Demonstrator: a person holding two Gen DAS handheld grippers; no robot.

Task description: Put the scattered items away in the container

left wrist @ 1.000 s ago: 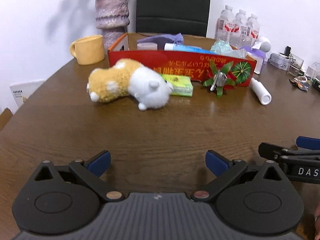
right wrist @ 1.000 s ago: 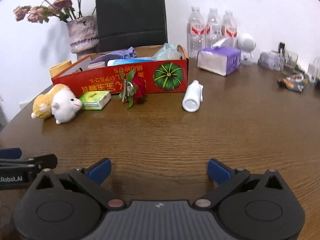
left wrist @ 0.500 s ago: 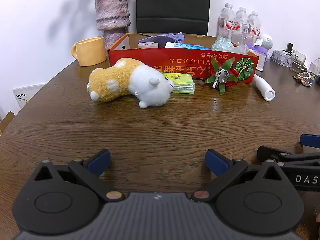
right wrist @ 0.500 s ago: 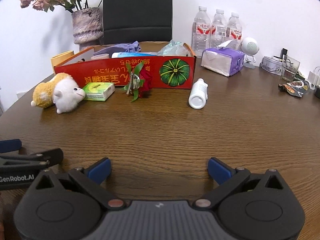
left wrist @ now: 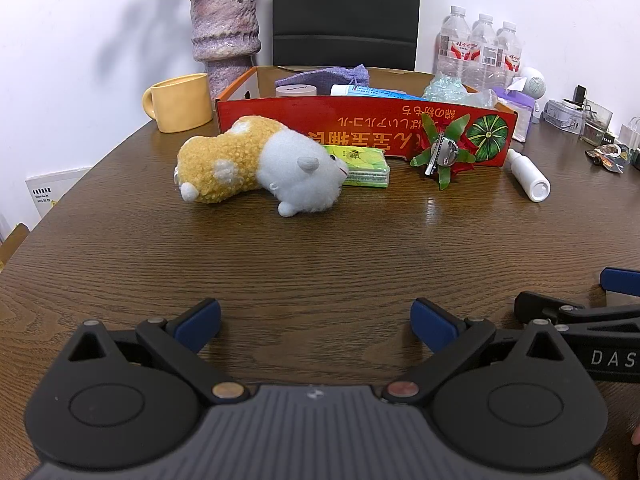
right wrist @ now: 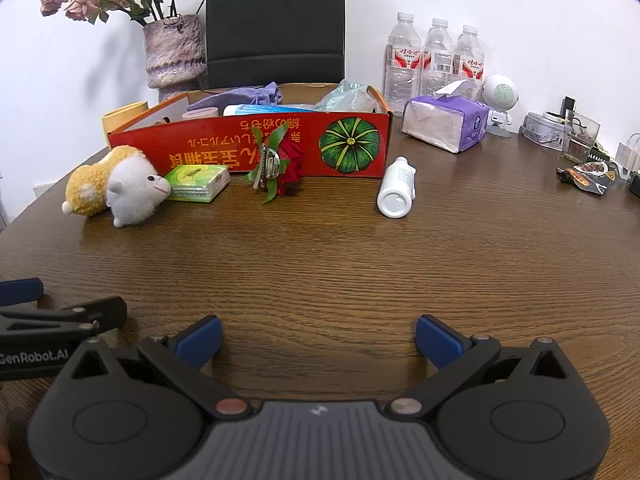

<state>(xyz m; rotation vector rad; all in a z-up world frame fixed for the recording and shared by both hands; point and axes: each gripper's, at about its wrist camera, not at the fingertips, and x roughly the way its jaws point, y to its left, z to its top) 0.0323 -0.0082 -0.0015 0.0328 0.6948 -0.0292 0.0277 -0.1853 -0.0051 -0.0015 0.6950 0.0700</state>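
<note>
A red cardboard box [left wrist: 360, 130] [right wrist: 224, 142] stands at the far side of the table and holds a purple pouch, a tube and plastic wrap. In front of it lie a yellow-and-white plush toy [left wrist: 260, 164] [right wrist: 114, 186], a green tissue pack [left wrist: 366, 166] [right wrist: 198, 178], a red-and-green flower clip [left wrist: 444, 154] [right wrist: 276, 164] and a white bottle [left wrist: 528, 174] [right wrist: 396, 192]. My left gripper [left wrist: 316, 322] is open and empty, low over the near table. My right gripper [right wrist: 318, 338] is open and empty, beside the left one.
A yellow mug [left wrist: 180, 102] and a purple vase [left wrist: 226, 36] stand left of the box. Water bottles [right wrist: 434, 62], a tissue pack [right wrist: 446, 122], a small white robot figure [right wrist: 500, 100] and small clutter [right wrist: 588, 172] are at the right. A black chair [left wrist: 346, 12] is behind.
Both grippers have tilted or drawn back slightly, so the box and items sit a little lower and farther in view. Both stay open. No item has moved.
</note>
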